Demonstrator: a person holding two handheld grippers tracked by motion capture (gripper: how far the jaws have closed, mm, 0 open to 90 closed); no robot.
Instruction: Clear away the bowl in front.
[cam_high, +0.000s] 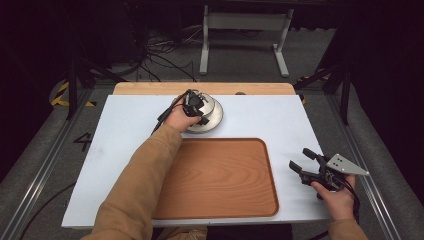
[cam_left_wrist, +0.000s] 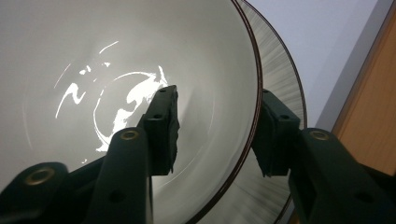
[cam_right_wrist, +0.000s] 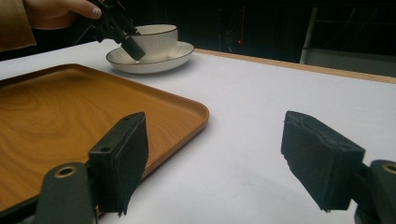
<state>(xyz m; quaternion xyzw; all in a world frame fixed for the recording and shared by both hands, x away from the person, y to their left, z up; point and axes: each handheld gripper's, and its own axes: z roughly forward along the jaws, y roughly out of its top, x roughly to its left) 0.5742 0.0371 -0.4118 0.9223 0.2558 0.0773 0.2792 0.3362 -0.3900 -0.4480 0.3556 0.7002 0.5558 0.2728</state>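
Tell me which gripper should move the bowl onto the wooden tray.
Left. The left gripper already has its jaws astride the bowl's rim, one inside, one outside. The right gripper hovers open beside the tray, far from the bowl.

Both grippers are matte black: left gripper (cam_high: 196, 107), right gripper (cam_high: 306, 162) with brass-coloured screw holes, foam-like pads (cam_right_wrist: 321, 160), grey triangular plate, black cables. Tan sleeves (cam_high: 142, 175).
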